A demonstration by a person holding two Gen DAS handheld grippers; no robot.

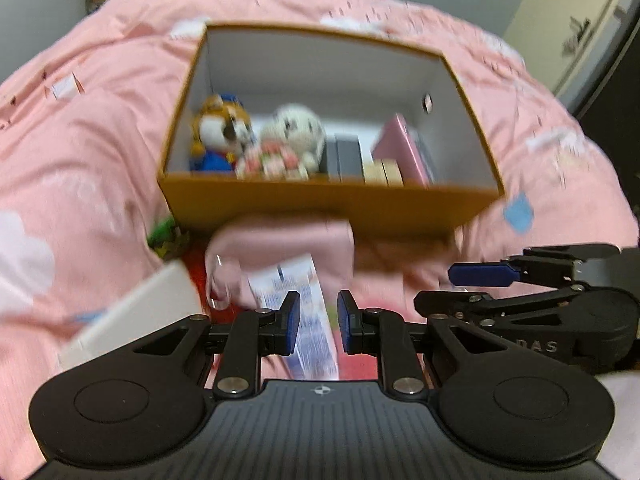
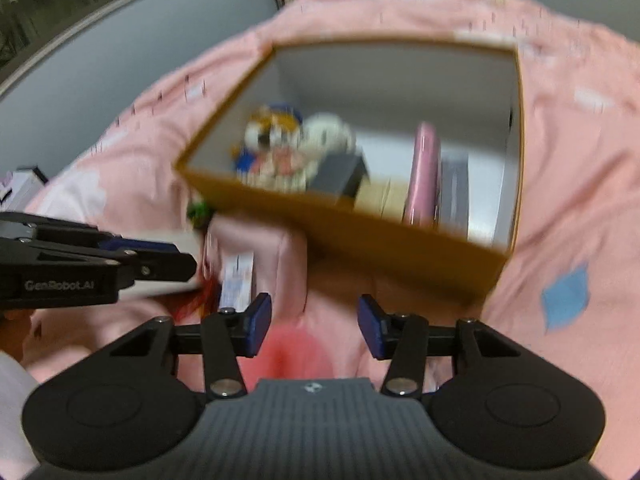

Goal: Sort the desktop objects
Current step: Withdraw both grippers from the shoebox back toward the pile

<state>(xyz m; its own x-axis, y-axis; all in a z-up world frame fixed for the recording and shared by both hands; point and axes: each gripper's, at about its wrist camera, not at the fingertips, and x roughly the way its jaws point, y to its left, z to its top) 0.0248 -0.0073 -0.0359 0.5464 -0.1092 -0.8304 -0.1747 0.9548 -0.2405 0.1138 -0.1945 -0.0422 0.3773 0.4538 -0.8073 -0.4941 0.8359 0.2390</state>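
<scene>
A pink printed bedspread point(image 1: 80, 140) lies under your tongs. Ahead sits the open brown cardboard box point(image 1: 320, 200) holding plush toys point(image 1: 256, 140). Your left tongs point(image 1: 319, 316) straddle a white-and-blue printed packet point(image 1: 308, 320), slightly parted; your right tongs point(image 2: 314, 326) are spread, holding nothing.

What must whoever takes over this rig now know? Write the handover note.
Left gripper: open, empty, above the blue-and-white packet.
Right gripper: open, empty.
Done: plush toys, pink book and small boxes sit in the orange box.
Left: the packet, pink pouch, white box and green item lie on the blanket in front of it.
</scene>
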